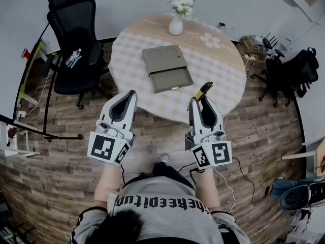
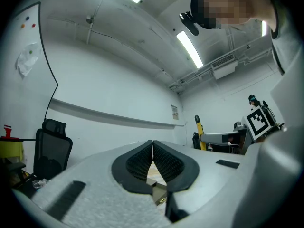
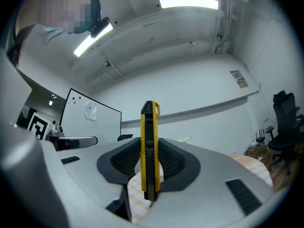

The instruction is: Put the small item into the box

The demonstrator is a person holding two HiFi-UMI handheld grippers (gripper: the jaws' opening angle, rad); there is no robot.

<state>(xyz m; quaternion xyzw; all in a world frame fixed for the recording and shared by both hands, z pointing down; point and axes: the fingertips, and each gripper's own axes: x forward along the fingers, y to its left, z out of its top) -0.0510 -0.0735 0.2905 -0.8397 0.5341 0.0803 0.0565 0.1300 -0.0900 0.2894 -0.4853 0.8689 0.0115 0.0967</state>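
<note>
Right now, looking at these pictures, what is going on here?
A person holds a gripper in each hand at a round table. The right gripper is shut on a yellow utility knife near the table's edge. The left gripper is shut, empty. The box sits on the table, its drawer pulled open.

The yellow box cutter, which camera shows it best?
The right gripper view: the box cutter stands upright, clamped between the right gripper's fingers, nearly all of it visible. The head view shows only its yellow tip past that gripper; the left gripper view shows it small and far off.
</note>
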